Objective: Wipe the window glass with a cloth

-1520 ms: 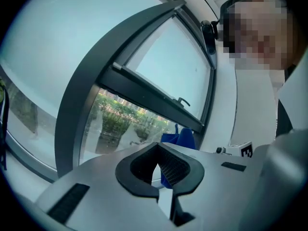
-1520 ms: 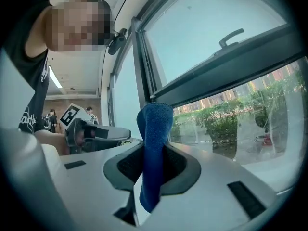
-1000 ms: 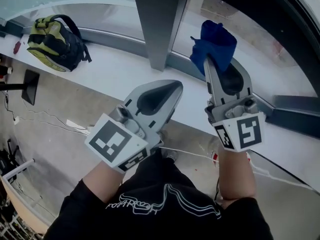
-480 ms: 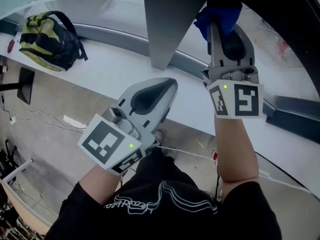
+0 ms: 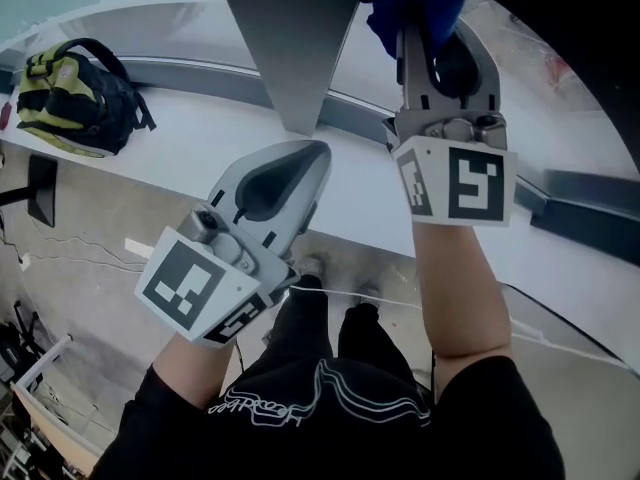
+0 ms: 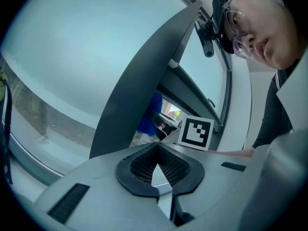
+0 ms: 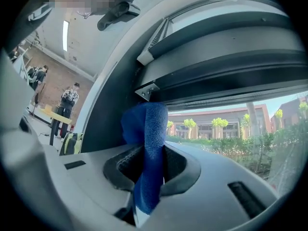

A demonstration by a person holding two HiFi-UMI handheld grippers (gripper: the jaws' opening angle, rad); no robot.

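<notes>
My right gripper (image 5: 425, 28) has climbed beside the grey pillar (image 5: 290, 48), fingers clamped on the blue cloth (image 7: 150, 138), now high and near the window glass (image 7: 231, 138), ready for a stroke; my left gripper (image 5: 312, 158) stays low, fingers together on nothing

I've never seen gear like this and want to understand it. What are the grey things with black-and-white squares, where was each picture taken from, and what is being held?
They are two hand-held grippers, one in each of a person's hands. The patterned cubes are part of them. The picture showing both arms comes from a camera on the person's head, looking down. The other two come from cameras riding on each gripper, looking along its jaws. The right gripper is shut on a blue cloth, held up near the window glass beside a grey pillar. The left gripper is shut and holds nothing. A backpack lies on the white sill.
</notes>
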